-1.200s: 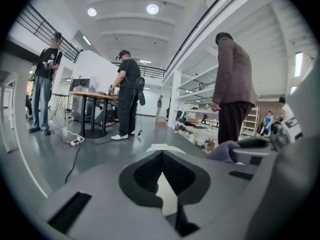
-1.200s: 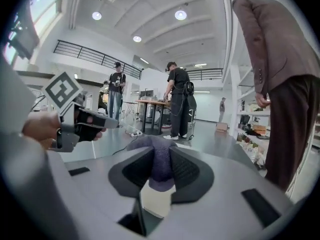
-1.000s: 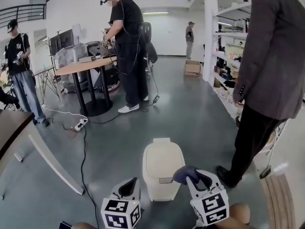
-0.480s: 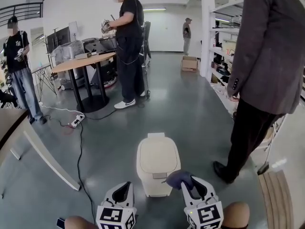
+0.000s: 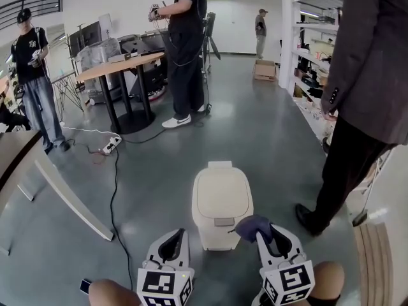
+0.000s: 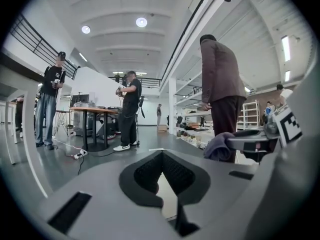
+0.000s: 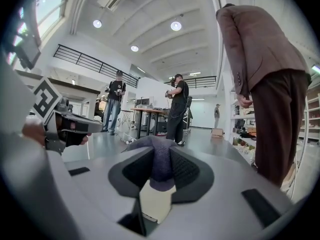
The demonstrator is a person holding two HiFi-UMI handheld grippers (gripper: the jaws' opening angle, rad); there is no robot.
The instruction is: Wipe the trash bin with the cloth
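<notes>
The right gripper (image 7: 161, 165) is pinching a dark purple-grey cloth (image 5: 252, 224) between its jaws, and the bunched fabric is spilling out past the tips. It is hovering at the near right corner of the trash bin (image 5: 221, 199); from here I cannot tell whether the cloth is touching it. The left gripper (image 6: 161, 170) is waiting just beside it on the bin's near left, its jaws pressed together at the tips and holding nothing. The cream bin is standing upright on the grey floor (image 5: 268, 139) with its lid down. A person in a dark jacket (image 5: 363, 75) is standing close on the right, and another in black (image 5: 186, 37) is working at a round table (image 5: 124, 65) farther back.
</notes>
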